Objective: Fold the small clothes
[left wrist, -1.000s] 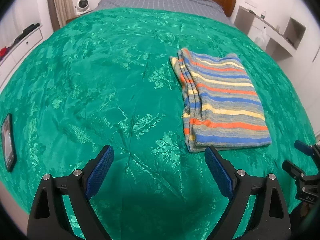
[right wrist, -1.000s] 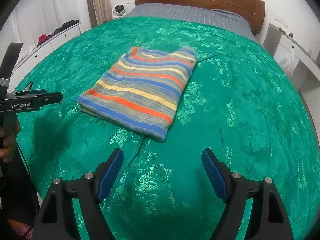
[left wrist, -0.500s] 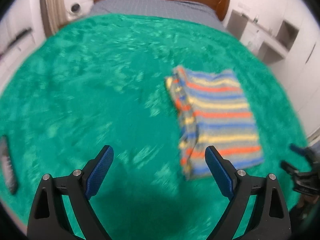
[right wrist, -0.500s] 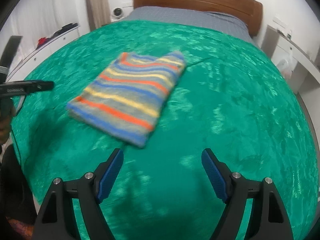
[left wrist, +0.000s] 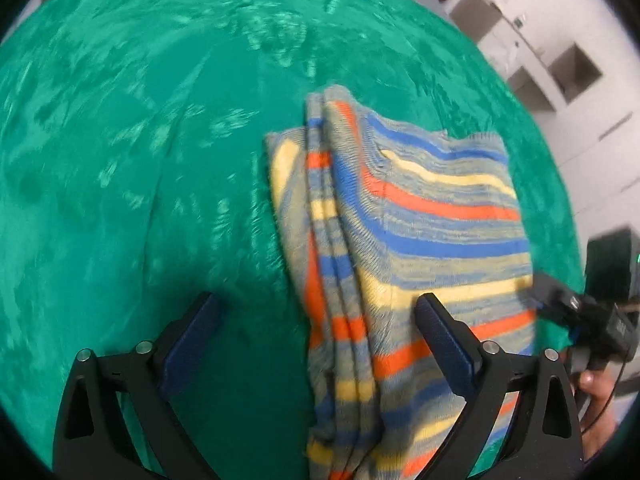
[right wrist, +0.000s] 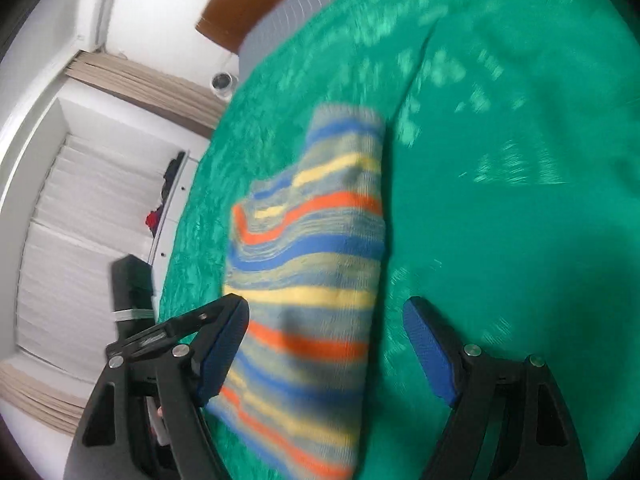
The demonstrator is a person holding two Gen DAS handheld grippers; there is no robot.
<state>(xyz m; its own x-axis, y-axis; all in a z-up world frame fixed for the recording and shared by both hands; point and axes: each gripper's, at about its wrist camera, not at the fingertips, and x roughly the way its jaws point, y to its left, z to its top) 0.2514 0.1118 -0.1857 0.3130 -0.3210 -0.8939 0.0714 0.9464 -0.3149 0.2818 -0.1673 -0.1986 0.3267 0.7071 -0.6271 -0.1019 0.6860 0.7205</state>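
Observation:
A folded striped garment (left wrist: pixel 400 240), grey with blue, orange and yellow stripes, lies on the green bedspread (left wrist: pixel 140 160). My left gripper (left wrist: pixel 316 344) is open and hovers over the garment's near left edge, the layered fold between its jaws. My right gripper (right wrist: pixel 326 344) is open over the garment's (right wrist: pixel 312 280) near right edge. The right gripper (left wrist: pixel 576 320) shows at the right edge of the left wrist view, and the left gripper (right wrist: pixel 168 332) at the left of the right wrist view. Neither grips the cloth.
The bed's wooden headboard (right wrist: pixel 256 4) and grey sheet (right wrist: pixel 288 16) lie far ahead. White shelves (left wrist: pixel 560 64) stand to the right of the bed. A white cabinet with clothes (right wrist: pixel 160 208) and curtains stand to the left.
Both grippers have moved forward and down close to the garment and tilted. It now fills the lower part of both views. Both stay open.

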